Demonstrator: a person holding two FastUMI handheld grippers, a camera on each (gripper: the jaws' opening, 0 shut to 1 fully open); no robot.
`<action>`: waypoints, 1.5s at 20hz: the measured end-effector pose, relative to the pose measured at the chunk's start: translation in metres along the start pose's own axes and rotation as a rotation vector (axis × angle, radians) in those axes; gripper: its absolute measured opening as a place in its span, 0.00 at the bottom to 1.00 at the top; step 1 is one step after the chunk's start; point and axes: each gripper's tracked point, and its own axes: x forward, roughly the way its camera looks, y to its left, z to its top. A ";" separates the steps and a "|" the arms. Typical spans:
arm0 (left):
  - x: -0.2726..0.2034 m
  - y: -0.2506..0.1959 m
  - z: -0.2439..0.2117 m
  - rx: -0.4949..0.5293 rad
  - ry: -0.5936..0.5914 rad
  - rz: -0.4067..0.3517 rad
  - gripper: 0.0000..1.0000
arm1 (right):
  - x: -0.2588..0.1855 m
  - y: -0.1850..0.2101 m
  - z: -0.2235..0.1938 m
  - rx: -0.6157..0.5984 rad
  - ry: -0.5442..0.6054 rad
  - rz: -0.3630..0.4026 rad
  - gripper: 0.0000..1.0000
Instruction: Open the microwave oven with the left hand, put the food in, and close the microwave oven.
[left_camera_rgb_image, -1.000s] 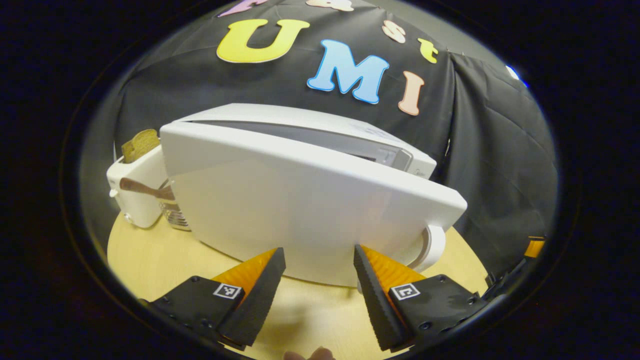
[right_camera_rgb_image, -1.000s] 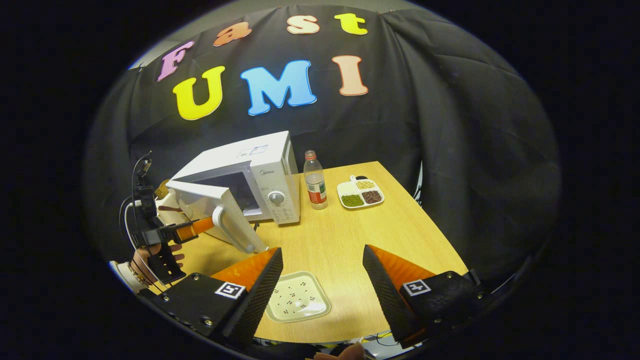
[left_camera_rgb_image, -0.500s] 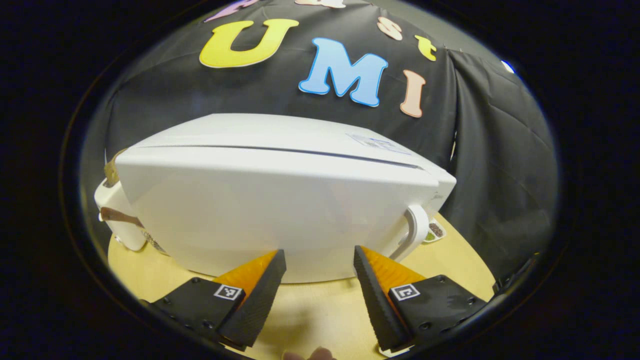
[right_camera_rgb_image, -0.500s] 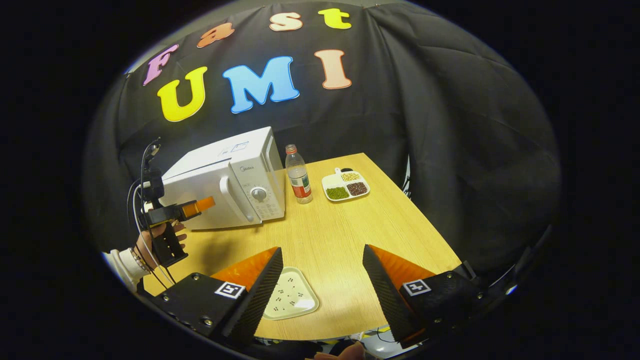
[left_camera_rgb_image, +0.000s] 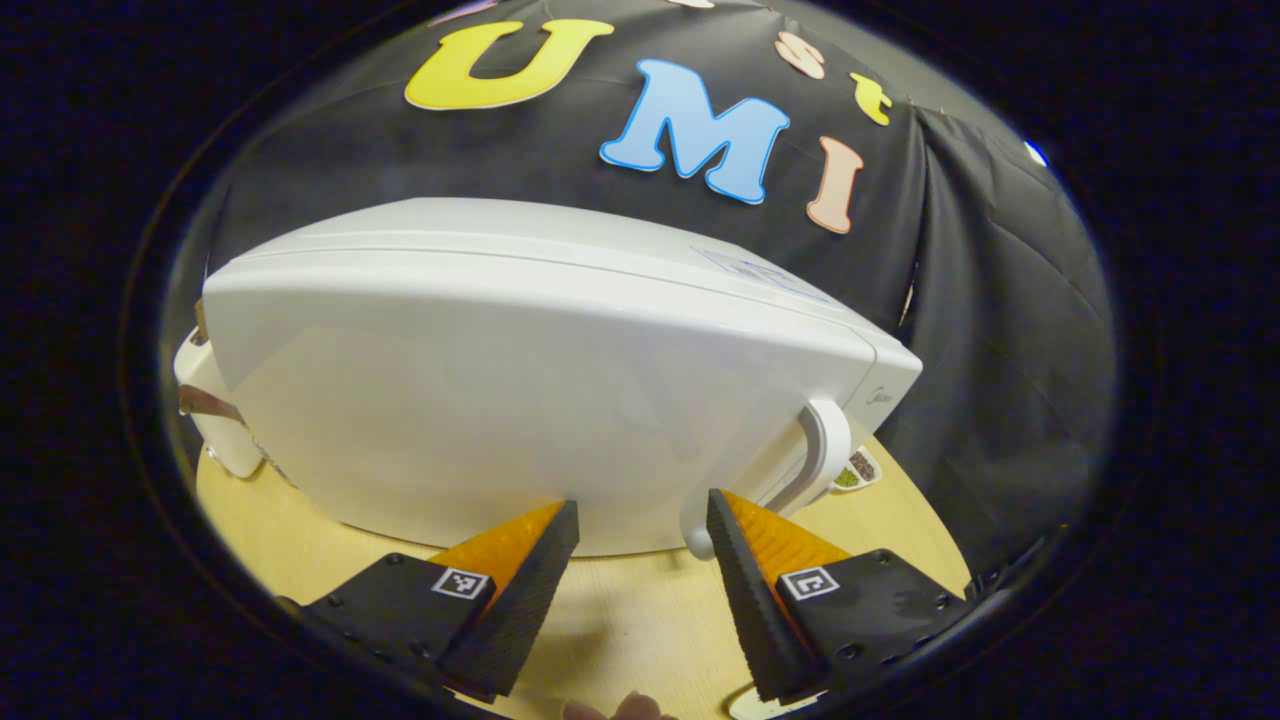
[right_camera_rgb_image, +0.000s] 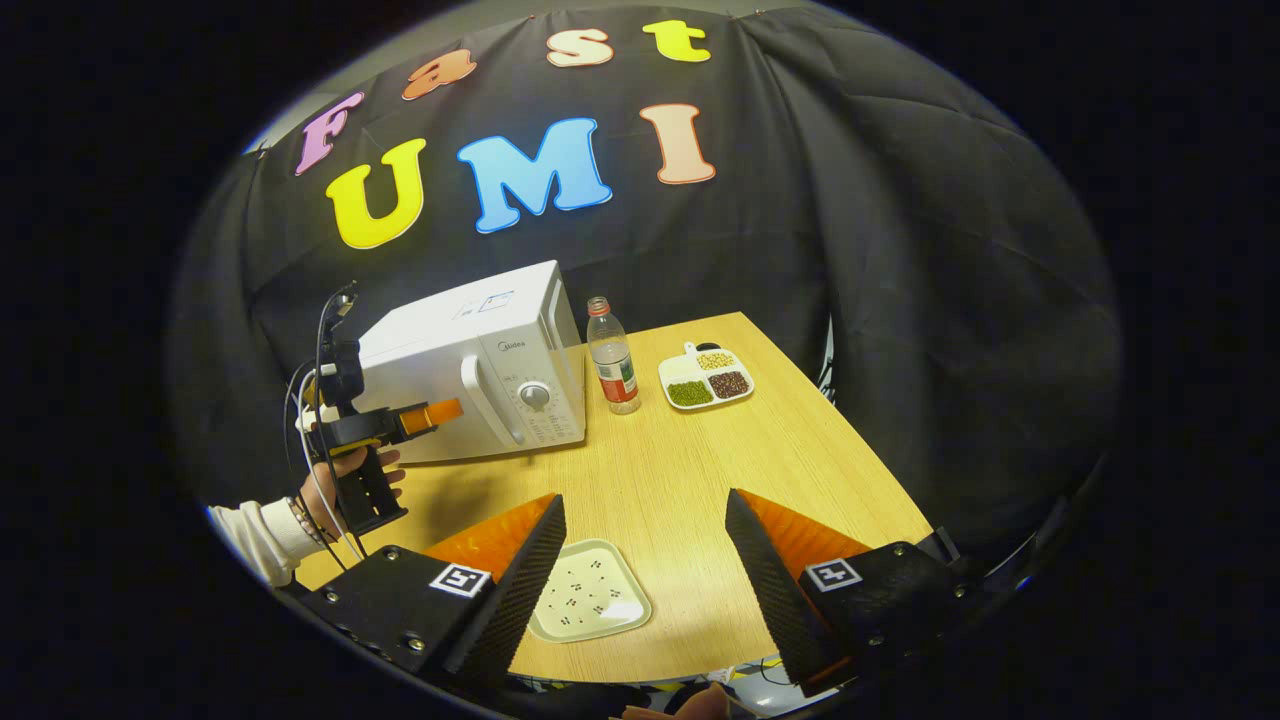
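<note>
- The left hand-held gripper (left_camera_rgb_image: 640, 520) stood released against the shut microwave oven (left_camera_rgb_image: 540, 370) door.
- The right hand-held gripper (right_camera_rgb_image: 645, 515) hung released above a plate (right_camera_rgb_image: 590, 603), well before the oven.

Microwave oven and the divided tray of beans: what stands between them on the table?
In the right gripper view, a plastic bottle stands between the microwave oven and the divided tray.

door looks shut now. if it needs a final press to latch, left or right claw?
Left, probably. The left claw is open right at the microwave door, beside the handle. The right claw, also open, hangs back over the square plate near the table edge.
</note>
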 end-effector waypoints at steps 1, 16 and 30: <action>-0.005 -0.002 0.001 0.009 -0.001 -0.001 0.89 | -0.002 0.001 0.000 -0.003 0.004 0.007 0.98; -0.265 -0.064 0.104 0.034 -0.289 0.003 0.92 | -0.049 0.006 0.096 -0.062 -0.205 0.175 0.98; -0.512 -0.124 0.255 0.028 -0.729 0.275 0.91 | -0.138 0.061 0.267 -0.160 -0.529 0.356 0.98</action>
